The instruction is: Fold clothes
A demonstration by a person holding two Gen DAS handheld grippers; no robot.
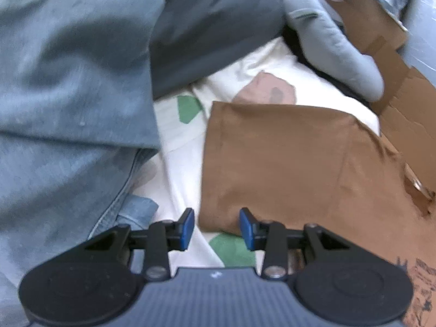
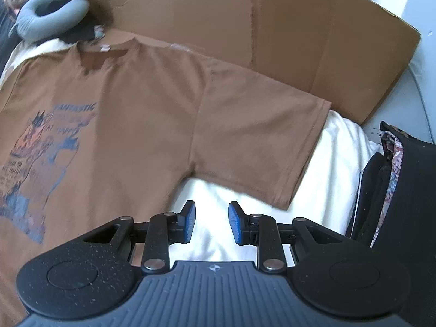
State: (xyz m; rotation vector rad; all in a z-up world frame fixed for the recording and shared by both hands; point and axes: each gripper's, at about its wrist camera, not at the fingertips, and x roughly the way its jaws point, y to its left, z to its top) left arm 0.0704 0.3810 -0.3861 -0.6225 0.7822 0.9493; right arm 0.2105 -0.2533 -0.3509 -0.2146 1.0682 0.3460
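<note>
Jaws of both grippers stand parted, gripping nothing. Brown T-shirt (image 2: pixel 130 114) lies spread flat, print up, on the white bed sheet (image 2: pixel 343 141), collar toward the cardboard sheet (image 2: pixel 272 27) behind it. Both sleeves out, no fold visible: fits a shirt laid out for folding, or one just opened. Left gripper (image 1: pixel 217 229) hovers at the shirt's left sleeve edge; right gripper (image 2: pixel 211 222) just off the right sleeve hem. Grey clothes (image 1: pixel 68 81) heaped left of the shirt, unfolded.

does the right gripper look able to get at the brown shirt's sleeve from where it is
Probably yes. The right tongs are open over bare white bedding, and the brown shirt's sleeve lies flat just ahead of them. Nothing sits between; the cardboard stands behind the sleeve.
</note>
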